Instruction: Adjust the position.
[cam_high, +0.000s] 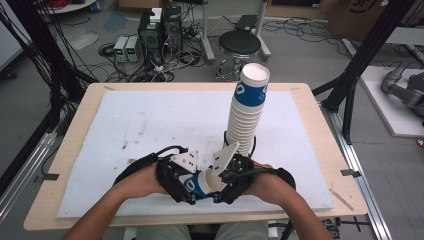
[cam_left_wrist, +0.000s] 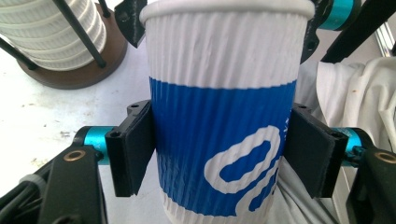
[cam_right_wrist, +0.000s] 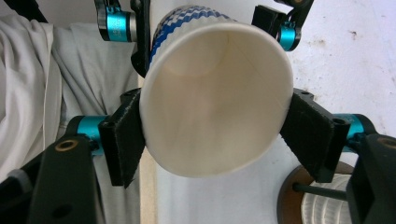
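Both grippers, left and right, clamp one paper cup near table's front edge, just before cup stack; mat left of stack clear.

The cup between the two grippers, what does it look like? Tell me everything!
The cup is a paper cup with ribbed, rippled sides, white at the top and bottom with a wide blue band bearing white looping shapes. Inside it is plain white and empty. It lies tipped on its side above the near edge of the white mat, its open mouth facing the right gripper. That gripper's jaws press on its rim, and the left gripper has its jaws against the blue band.
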